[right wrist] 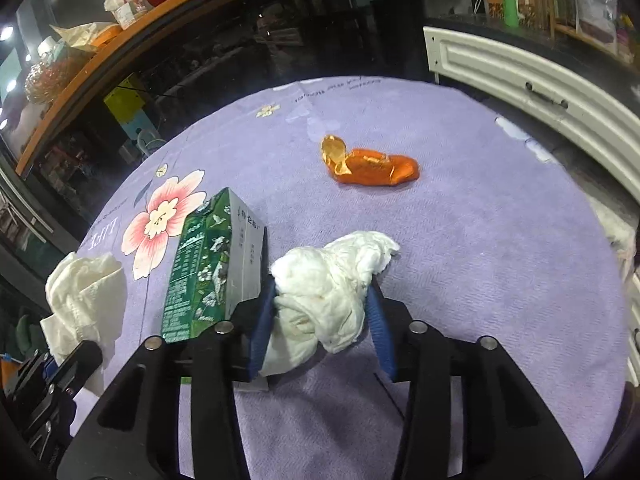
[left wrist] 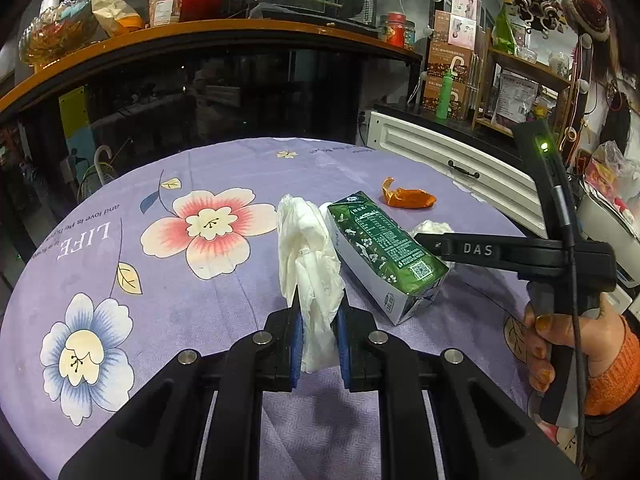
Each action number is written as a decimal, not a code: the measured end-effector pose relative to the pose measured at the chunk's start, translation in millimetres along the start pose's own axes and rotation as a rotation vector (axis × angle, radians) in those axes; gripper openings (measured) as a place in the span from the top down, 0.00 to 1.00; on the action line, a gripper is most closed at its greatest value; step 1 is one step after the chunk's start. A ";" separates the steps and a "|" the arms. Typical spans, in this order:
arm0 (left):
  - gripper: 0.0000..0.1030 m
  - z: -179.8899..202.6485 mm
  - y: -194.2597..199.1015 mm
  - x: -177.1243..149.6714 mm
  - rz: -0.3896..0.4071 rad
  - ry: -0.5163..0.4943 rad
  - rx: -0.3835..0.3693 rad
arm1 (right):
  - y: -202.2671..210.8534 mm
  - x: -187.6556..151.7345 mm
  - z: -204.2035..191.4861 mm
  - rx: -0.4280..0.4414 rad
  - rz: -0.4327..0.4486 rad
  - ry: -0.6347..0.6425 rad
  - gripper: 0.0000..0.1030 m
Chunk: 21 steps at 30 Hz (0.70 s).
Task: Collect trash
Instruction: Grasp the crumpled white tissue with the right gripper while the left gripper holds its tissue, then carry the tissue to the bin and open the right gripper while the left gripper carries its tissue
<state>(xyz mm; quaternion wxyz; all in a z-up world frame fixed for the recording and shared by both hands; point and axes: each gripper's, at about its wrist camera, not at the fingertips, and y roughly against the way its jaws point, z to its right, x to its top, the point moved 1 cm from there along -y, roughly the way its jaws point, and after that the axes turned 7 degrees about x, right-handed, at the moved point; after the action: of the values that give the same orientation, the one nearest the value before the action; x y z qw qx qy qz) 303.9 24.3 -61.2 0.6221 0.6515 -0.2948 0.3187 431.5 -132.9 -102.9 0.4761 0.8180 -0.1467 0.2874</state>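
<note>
The left gripper (left wrist: 319,312) has its blue-padded fingers (left wrist: 297,332) clenched on a crumpled white tissue (left wrist: 310,256), which stands up between them above the purple flowered cloth of the round worktop (left wrist: 200,320). The right gripper (right wrist: 322,320) has its fingers (right wrist: 262,328) pressed against both sides of a second white tissue wad (right wrist: 328,292) that lies on the cloth; they grasp it, though less tightly closed.

Between the two wads lies a green milk carton (left wrist: 384,248) on its side, just beside the left tissue and touching the left finger of the right gripper in the right wrist view (right wrist: 208,264). Farther back, well apart from the carton, an orange foil wrapper (right wrist: 372,166) lies alone on bare cloth.

The left half of the worktop, with its printed flowers, is open out to the curved edge. Behind that edge stands a dark glass cabinet (left wrist: 224,92) under an orange shelf. To the right, a white drawer front (left wrist: 452,160) runs close along the worktop's rim. The person's right hand (left wrist: 576,340) grips the handle near that side.
</note>
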 end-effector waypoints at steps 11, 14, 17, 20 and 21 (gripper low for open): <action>0.86 7.3 0.7 -3.0 0.016 -0.032 0.006 | 78.9 -39.5 14.4 -0.017 0.084 0.016 0.59; 0.86 7.8 1.9 -3.4 0.022 -0.030 0.010 | 103.6 -54.5 21.6 -0.034 0.105 0.017 0.59; 0.86 8.7 -0.9 -4.3 0.010 -0.024 -0.006 | 132.8 -77.3 31.6 -0.047 0.129 0.010 0.59; 0.86 10.6 -3.9 -5.3 0.012 -0.034 0.010 | 159.4 -100.0 43.8 -0.069 0.148 0.000 0.59; 0.86 11.0 -5.2 -5.5 0.009 -0.034 0.013 | 168.6 -108.8 48.1 -0.078 0.154 -0.005 0.59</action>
<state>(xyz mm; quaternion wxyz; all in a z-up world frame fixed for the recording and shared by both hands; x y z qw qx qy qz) 305.1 13.5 -69.0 0.6113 0.6595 -0.3061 0.3125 274.6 -263.1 -70.5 0.4836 0.7859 -0.2217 0.3152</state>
